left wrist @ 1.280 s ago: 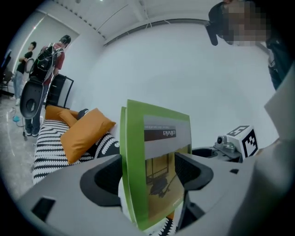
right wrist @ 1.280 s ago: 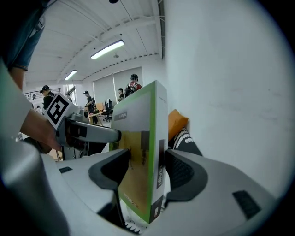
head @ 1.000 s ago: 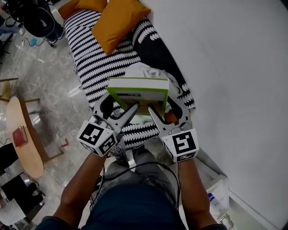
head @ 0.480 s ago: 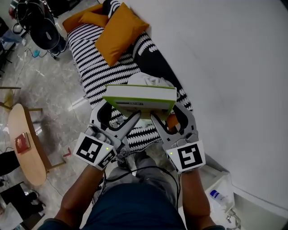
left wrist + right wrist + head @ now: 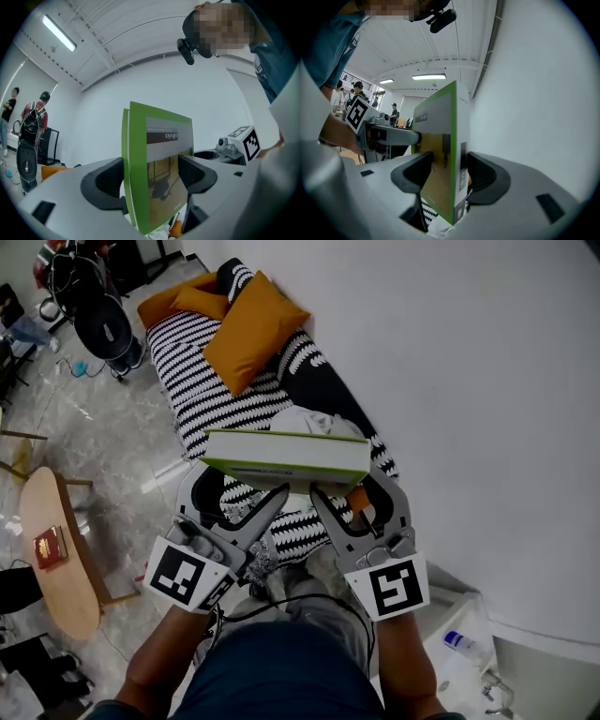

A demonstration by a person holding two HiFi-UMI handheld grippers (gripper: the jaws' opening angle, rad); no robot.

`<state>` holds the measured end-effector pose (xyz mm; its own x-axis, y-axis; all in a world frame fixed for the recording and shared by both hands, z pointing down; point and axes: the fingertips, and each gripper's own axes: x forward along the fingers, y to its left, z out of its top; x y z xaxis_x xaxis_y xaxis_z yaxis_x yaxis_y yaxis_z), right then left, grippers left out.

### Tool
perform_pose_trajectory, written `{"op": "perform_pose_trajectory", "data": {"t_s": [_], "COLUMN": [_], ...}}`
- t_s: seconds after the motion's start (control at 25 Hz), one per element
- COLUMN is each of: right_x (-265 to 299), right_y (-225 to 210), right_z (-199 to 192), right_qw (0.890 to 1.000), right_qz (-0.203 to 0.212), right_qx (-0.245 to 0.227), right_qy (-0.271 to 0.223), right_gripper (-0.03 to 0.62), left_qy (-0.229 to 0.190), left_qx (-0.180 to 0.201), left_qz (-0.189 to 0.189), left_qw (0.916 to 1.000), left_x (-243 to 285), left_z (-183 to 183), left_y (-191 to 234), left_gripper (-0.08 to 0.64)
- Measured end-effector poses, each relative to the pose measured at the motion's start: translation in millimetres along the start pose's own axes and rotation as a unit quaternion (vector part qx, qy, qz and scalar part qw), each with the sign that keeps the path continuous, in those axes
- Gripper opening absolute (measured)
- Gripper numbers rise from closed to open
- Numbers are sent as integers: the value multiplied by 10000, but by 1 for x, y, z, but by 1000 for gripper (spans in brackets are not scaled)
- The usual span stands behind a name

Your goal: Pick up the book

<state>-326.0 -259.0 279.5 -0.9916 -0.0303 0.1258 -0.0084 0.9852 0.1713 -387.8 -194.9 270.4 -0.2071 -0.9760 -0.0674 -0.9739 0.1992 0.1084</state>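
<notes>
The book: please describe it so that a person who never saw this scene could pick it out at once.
A black-and-white striped sofa runs along the white wall. Above its near end, the left claw and the right claw hold the book in the air. Its bright green cover sets it apart from the orange cushions.

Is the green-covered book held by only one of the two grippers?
No, the left gripper and the right gripper each have their jaws closed on the green-covered book.
</notes>
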Motion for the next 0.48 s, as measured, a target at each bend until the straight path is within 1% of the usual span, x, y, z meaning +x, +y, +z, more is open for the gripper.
{"op": "perform_pose_trajectory", "data": {"t_s": [0.16, 0.32, 0.48], "right_x": [-10, -16, -18], "right_y": [16, 29, 39], "right_z": [16, 27, 34], "right_qw": [9999, 9997, 9996], "right_qz": [-39, -75, -91], "right_qx": [-100, -172, -225], "right_qy": [-82, -138, -163], "right_gripper": [256, 256, 256], "left_qy": [-135, -325, -267], "left_qx": [112, 114, 197], "left_qz": [-31, -95, -73], "left_qw": [9998, 9994, 9994], "left_x": [-19, -33, -45], "left_z": [16, 30, 31], "left_y": [-5, -9, -7], "left_gripper": [345, 347, 347]}}
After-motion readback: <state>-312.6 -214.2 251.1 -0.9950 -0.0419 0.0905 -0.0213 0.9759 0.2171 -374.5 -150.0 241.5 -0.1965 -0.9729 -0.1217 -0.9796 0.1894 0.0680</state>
